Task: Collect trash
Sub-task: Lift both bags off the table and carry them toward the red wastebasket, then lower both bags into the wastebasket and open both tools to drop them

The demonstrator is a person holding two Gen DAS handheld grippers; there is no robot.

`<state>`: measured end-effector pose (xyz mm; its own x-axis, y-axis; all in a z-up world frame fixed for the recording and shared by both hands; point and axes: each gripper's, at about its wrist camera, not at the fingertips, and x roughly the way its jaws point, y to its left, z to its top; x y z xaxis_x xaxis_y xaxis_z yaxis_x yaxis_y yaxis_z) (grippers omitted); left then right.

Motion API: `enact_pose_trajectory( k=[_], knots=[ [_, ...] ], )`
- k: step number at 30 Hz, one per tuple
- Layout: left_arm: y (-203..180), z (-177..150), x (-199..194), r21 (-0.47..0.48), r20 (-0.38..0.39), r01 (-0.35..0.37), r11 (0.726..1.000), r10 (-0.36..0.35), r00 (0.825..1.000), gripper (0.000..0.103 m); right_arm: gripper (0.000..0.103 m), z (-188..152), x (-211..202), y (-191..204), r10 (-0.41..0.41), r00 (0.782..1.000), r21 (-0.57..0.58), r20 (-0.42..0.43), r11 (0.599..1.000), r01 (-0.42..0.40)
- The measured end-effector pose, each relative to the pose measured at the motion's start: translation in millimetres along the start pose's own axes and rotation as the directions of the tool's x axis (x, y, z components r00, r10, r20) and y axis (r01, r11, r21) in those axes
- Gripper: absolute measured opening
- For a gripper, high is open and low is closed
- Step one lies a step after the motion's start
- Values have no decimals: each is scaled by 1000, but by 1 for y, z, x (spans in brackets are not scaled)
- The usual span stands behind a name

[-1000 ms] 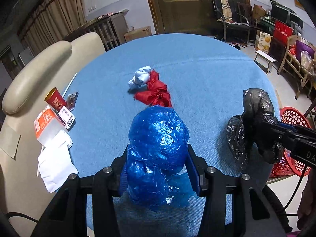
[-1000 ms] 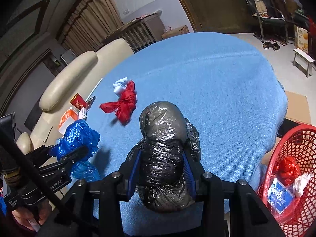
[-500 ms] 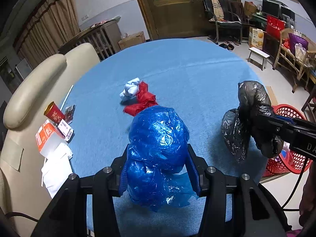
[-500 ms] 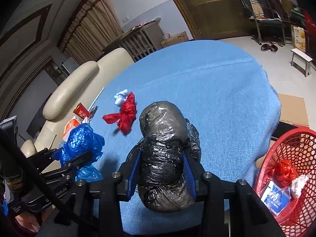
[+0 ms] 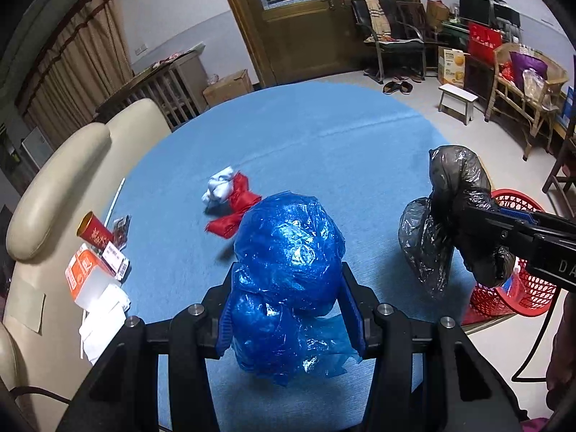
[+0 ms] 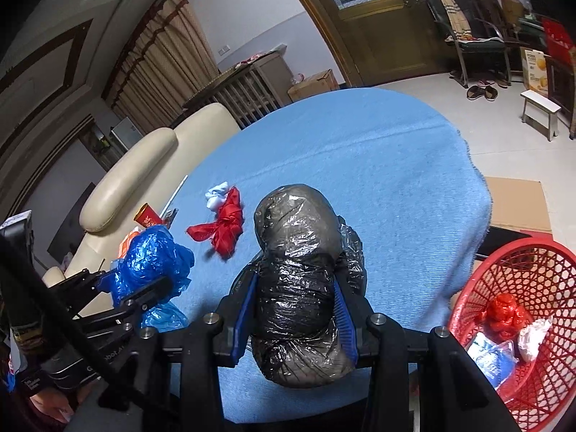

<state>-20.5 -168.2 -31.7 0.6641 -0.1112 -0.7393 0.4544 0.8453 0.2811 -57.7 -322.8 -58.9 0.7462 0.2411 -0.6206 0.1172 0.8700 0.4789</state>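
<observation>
Trash, in two bagged bundles, is held above the round table [image 5: 360,151] with its blue cloth; largest item in view is that table, flanked on the left by a cream sofa [image 5: 61,180]; red mesh basket [image 6: 532,288] stands on the floor just past the table's right edge, already holding a red crumpled bag, a white scrap and a blue-printed packet.

Blue bag [image 5: 288,273]: crumpled plastic bundle, clamped between the blue pads of the left gripper [image 5: 289,309]; jaws pressed against both sides of the bundle; loose plastic hangs below the pads; seen in the right wrist view too [image 6: 151,262], to the left of the black bundle.

Black bag [image 6: 298,280]: glossy crumpled bundle, gripped by the right gripper [image 6: 295,316], pads tight on its flanks; in the left wrist view it hangs [image 5: 453,212] over the table's right side, near the basket.

Remaining on the cloth, well apart from both grippers: red bag [image 5: 235,208], knotted and flattened; white wad [image 5: 217,189] touching its far side.

Table's left edge, smaller items clustered: white cloth or tissue [image 5: 104,320]; orange-and-white carton [image 5: 86,277]; red paper cup [image 5: 95,232] lying on its side; small labelled packet [image 5: 115,257]; thin white stick [image 5: 115,198].
</observation>
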Motion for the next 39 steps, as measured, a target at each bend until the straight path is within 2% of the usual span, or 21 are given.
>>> enact_pose_trajectory(
  k=[20, 39],
  knots=[
    [-52, 19, -2, 104, 14, 47, 993, -49, 999, 52, 44, -7, -40, -48, -60, 997, 94, 38, 994, 57],
    [-101, 27, -3, 221, 21, 89, 971, -96, 995, 52, 44, -16, -69, -88, -125, 990, 188, 60, 976, 112]
  ],
)
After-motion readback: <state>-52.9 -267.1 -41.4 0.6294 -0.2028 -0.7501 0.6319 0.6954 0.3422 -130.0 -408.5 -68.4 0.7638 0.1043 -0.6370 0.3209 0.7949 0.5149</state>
